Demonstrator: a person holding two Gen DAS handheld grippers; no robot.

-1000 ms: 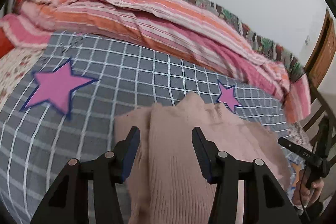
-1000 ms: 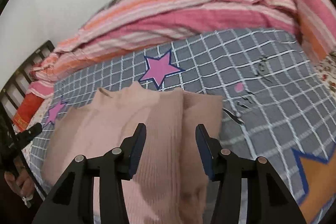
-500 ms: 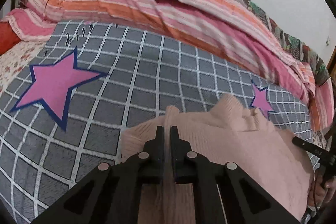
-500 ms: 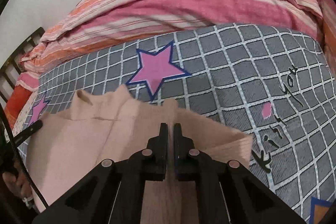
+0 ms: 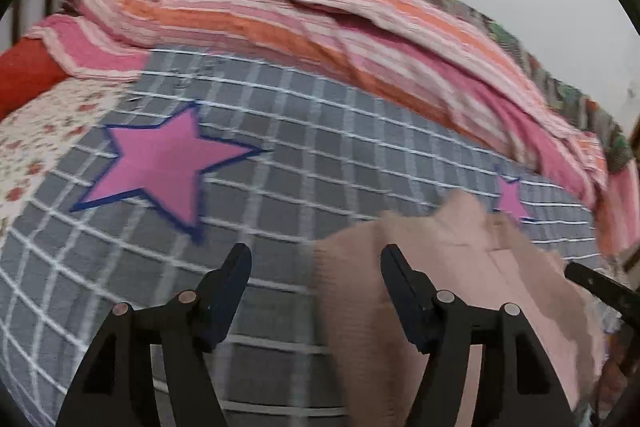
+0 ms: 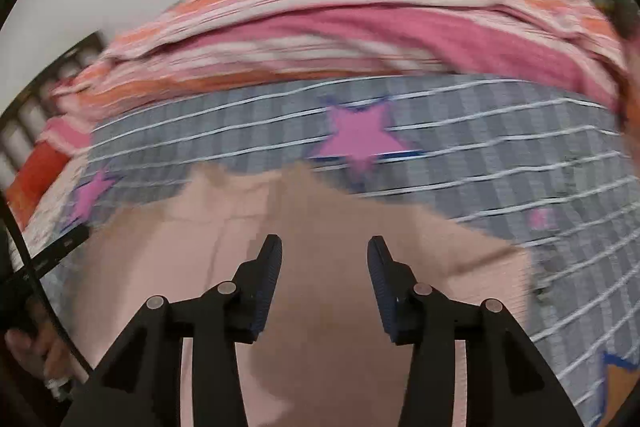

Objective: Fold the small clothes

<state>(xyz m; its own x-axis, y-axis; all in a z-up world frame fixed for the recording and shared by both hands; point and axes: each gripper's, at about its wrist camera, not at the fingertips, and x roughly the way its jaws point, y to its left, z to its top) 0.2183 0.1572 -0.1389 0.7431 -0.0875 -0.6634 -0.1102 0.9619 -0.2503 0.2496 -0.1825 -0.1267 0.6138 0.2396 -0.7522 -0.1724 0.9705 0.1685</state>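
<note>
A pale pink knit sweater [image 5: 448, 267] lies folded on the grey checked bedspread [image 5: 300, 167]. In the left wrist view my left gripper [image 5: 316, 267] is open and empty, over the sweater's left edge, with its right finger above the knit. In the right wrist view the sweater [image 6: 320, 227] fills the lower middle and my right gripper [image 6: 324, 259] is open and empty just above it. The right wrist view is blurred by motion.
A pink and orange striped quilt [image 5: 340, 39] is heaped along the far side of the bed. Pink stars [image 5: 168, 163] mark the bedspread. A floral sheet [image 5: 36, 131] and a red pillow [image 5: 24, 75] lie at the left. The other gripper's handle [image 5: 600, 287] shows at the right edge.
Both grippers were shut on the sweater half a second ago and are now open. The left gripper has shifted left, off the middle of the sweater.
</note>
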